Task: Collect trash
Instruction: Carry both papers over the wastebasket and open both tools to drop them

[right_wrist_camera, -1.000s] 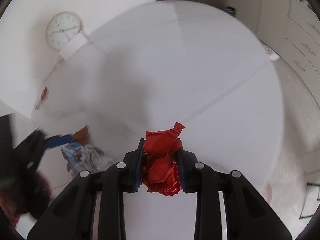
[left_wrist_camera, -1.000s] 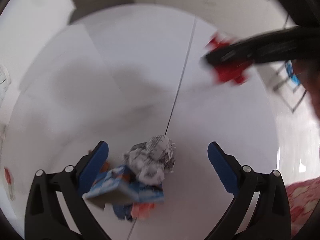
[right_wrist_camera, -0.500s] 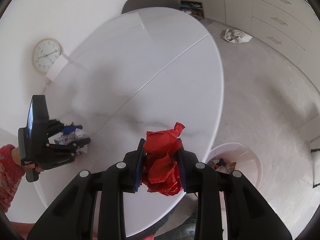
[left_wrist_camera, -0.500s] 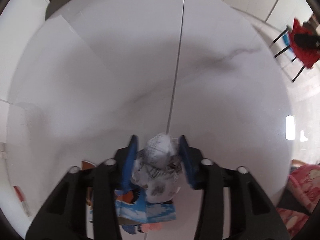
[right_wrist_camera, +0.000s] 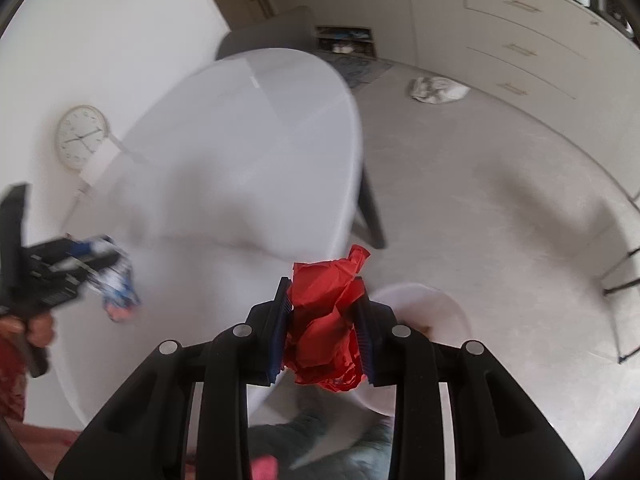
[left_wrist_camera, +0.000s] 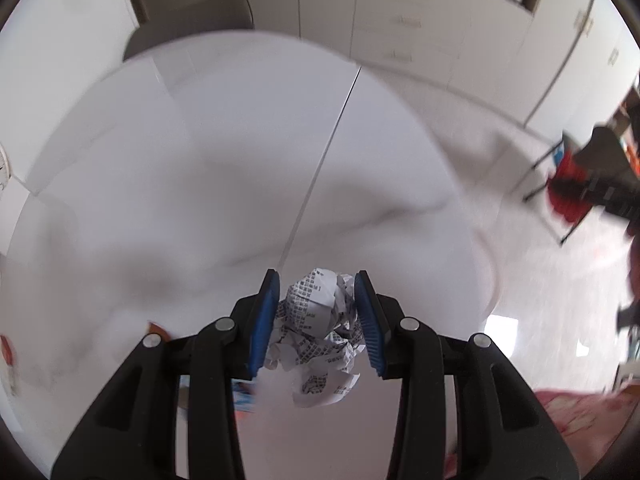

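Tool in each hand is loaded, the left tool (left_wrist_camera: 316,318) clamped on crumpled paper (left_wrist_camera: 318,322) above the bench (left_wrist_camera: 200,184), the right tool (right_wrist_camera: 323,330) gripping red paper (right_wrist_camera: 326,320) over the white bin (right_wrist_camera: 444,308), neither dropped yet.

The black left gripper (right_wrist_camera: 90,266) is smeared by motion in the right wrist view, so what blue-and-white scrap (right_wrist_camera: 116,284) hangs at its tip is unclear. The round white plastic bin (right_wrist_camera: 448,312) on the floor sits largely behind the right gripper's fingers (right_wrist_camera: 366,332); its contents are unreadable. The crumpled printed paper ball (left_wrist_camera: 320,316) hides most of a blue wrapper (left_wrist_camera: 244,394) below.
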`<state>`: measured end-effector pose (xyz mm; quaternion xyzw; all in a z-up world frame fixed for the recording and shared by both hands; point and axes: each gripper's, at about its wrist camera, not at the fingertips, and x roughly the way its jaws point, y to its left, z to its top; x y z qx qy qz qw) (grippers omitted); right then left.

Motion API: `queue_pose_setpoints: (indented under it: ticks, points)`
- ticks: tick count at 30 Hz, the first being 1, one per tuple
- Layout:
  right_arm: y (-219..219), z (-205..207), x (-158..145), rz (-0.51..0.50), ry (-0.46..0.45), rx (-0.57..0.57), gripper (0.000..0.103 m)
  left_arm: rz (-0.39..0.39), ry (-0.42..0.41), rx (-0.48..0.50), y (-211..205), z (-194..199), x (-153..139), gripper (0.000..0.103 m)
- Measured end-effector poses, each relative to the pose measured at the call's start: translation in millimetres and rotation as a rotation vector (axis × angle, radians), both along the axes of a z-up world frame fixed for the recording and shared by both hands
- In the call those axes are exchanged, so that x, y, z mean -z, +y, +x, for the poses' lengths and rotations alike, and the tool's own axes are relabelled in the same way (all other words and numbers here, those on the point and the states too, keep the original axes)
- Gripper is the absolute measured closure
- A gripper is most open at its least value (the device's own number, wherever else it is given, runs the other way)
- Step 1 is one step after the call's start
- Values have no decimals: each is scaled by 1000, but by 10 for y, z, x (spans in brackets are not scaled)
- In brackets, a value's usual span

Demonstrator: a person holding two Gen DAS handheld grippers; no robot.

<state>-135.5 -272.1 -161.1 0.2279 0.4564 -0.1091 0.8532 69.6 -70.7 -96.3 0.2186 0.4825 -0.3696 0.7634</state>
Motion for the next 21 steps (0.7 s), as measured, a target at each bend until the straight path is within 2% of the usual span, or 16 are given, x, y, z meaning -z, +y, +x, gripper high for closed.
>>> queue_pose_setpoints:
  ticks: [3, 7, 9, 12, 15, 18, 21]
  points:
    - [-161, -242, 204, 23, 50, 38, 72, -67, 19, -56, -170, -255, -111, 64]
    - [-334, -428, 652, 78, 137, 58, 72, -135, 108, -75, -428, -506, -78, 64]
    - [-365, -450, 828, 100, 168, 51, 72, -118, 111, -47, -583, -645, -13, 64]
    - [-372, -445, 1140, 120, 219, 18, 72, -75, 64, 6, -779, -913, 29, 64]
    - [-368, -402, 1483, 145, 267, -23, 72, -78, 81, 17, -896, -1052, 56, 64]
    - [-405, -310, 1980, 184, 326, -58, 72, -51, 71, 44, -1055, -1141, 128, 64]
    - [-379, -210, 2432, 180, 393, -84, 70, -15, 61, 71, -1217, -1311, 225, 64]
